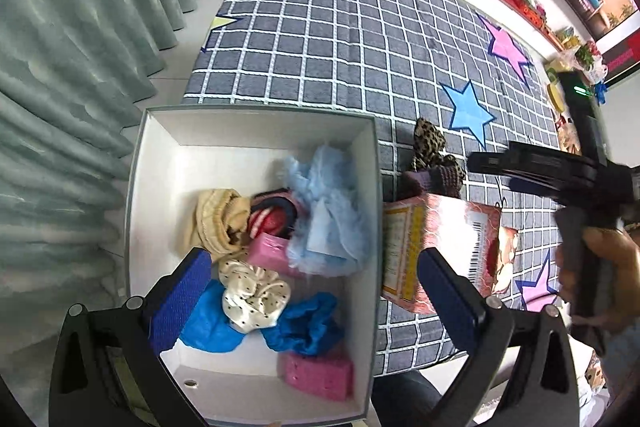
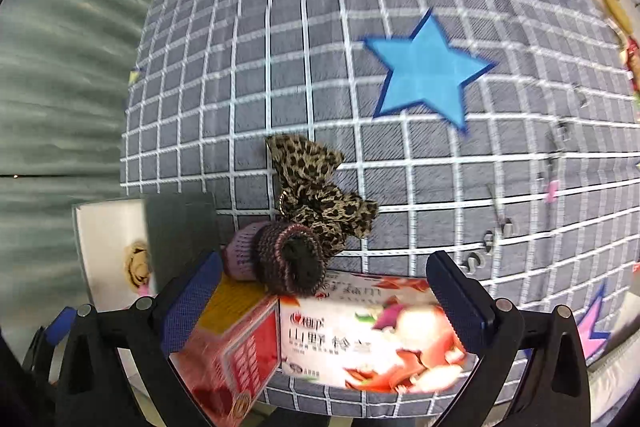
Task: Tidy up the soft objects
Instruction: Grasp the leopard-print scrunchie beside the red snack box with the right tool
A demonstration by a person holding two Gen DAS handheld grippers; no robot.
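Soft objects fill the white box point(image 1: 256, 131) under the left gripper point(image 1: 308, 291), fingers apart, nothing between them: pink sponge point(image 1: 318, 373) nearest, blue covers point(image 1: 304, 323), dotted scrunchie point(image 1: 256, 297), beige cloth point(image 1: 218, 223), pale blue fluff point(image 1: 328, 211). Right gripper point(image 2: 320, 303), fingers apart, hangs over a tissue pack point(image 2: 360, 339) beside the box on the checked bed cover point(image 2: 320, 47). Just beyond the pack lie a knitted purple cuff point(image 2: 280, 259), touching it, and a leopard-print bow point(image 2: 316, 187).
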